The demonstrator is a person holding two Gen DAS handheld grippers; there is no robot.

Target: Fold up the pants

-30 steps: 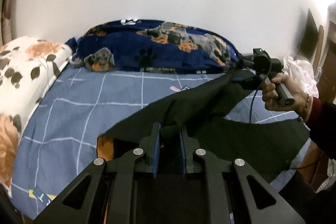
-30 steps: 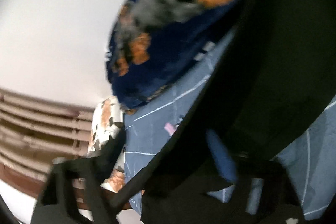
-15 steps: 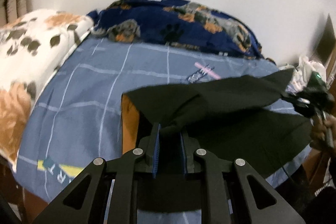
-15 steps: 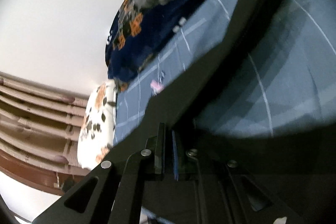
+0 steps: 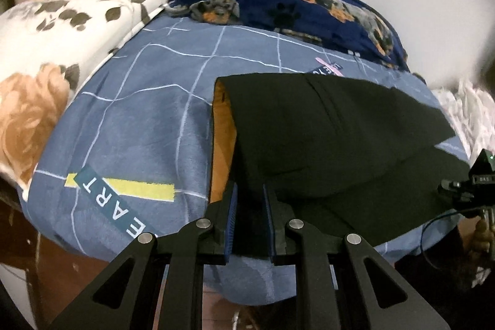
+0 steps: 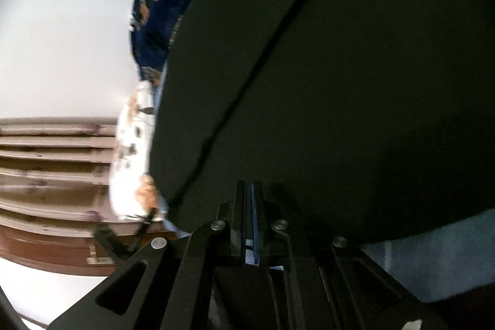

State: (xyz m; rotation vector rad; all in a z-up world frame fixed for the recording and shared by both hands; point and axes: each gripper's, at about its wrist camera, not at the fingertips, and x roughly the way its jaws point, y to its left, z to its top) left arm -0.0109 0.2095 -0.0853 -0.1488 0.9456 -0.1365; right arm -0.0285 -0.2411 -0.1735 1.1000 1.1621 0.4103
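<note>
Matt black cloth is seen in the pants (image 5: 334, 138), with an orange lining, smooth printed cotton in the bedsheet (image 5: 148, 119), and fleecy pile in the blanket (image 5: 287, 8).

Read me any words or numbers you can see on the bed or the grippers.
"EART": teal band on the blue bedsheet; its start runs off the bed's edge.
Teal and pink label beyond the black pants: too blurred.
Right gripper small display: unreadable.

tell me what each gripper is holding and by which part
Both hold the black pants: the left gripper pinches the near fabric edge by the orange lining, the right gripper an edge too.
</note>
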